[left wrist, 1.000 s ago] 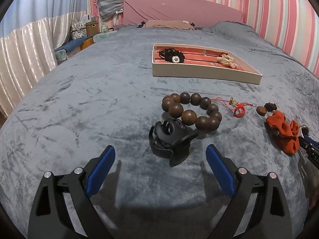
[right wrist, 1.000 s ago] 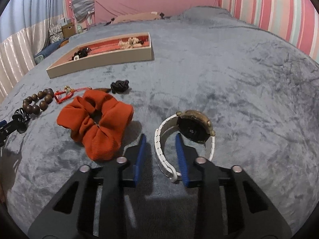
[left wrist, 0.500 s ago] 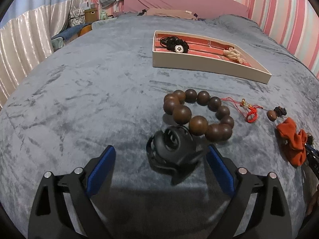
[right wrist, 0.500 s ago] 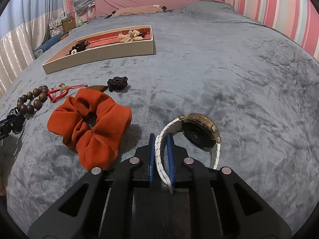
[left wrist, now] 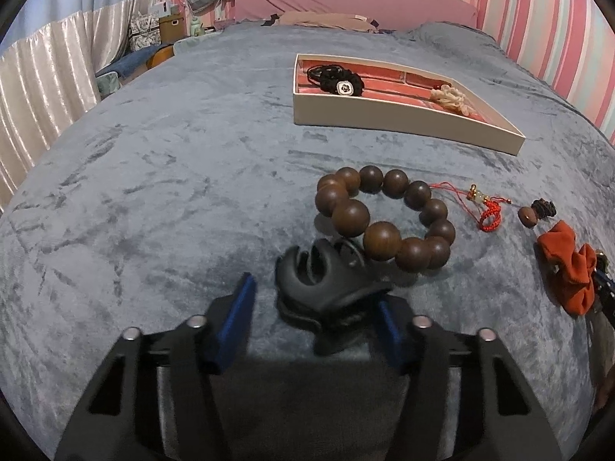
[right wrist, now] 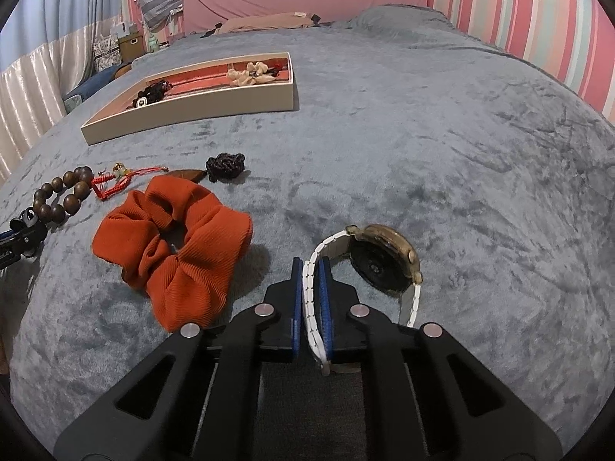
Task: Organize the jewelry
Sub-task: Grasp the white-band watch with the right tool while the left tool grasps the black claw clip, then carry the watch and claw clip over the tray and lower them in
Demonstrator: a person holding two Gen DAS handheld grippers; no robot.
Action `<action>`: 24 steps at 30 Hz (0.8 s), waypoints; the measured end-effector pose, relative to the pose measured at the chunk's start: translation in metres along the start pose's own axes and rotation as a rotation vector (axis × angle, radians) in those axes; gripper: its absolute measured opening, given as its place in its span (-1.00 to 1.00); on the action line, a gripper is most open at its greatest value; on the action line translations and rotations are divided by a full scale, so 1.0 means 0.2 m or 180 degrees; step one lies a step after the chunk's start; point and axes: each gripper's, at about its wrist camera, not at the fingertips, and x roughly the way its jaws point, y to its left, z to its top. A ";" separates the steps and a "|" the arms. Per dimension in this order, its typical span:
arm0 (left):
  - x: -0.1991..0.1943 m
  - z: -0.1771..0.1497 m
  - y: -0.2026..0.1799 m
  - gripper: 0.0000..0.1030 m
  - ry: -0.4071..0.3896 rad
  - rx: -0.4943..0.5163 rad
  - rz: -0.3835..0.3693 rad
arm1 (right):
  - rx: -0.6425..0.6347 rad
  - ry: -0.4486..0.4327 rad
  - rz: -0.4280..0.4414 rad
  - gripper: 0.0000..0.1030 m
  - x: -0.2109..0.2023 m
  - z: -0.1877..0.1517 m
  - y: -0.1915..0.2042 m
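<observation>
No writing is legible. The right gripper (right wrist: 310,296) jaws pinch the white-strapped, gold-cased wristwatch (right wrist: 378,259), caseback facing the camera; the left gripper (left wrist: 313,320) jaws are closing around the black plastic hair claw (left wrist: 326,278).

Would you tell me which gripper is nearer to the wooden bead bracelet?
Left. The left gripper is closing around the black hair claw beside the bracelet; the right gripper clamps the watch, beyond the orange scrunchie.

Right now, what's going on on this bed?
A person with a gripper in each hand is sorting jewelry on a grey blanket. The right gripper is shut on the white band of a watch. The left gripper is closing around a black hair claw; its left pad is not yet touching. A bead bracelet and an orange scrunchie wait outside the tray.
</observation>
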 end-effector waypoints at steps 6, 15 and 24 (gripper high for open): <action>-0.03 -0.01 0.03 -0.10 -0.0022 -0.0034 -0.0049 | -0.0034 -0.0047 -0.0008 -0.84 -0.02 0.02 -0.01; -0.13 0.04 0.08 -0.11 -0.0218 -0.0096 -0.0016 | -0.0071 -0.0203 -0.0014 -0.84 -0.06 0.11 -0.01; -0.16 0.29 -0.01 -0.11 -0.0423 -0.0020 -0.0074 | -0.0200 -0.0475 0.0114 -0.84 -0.10 0.39 0.07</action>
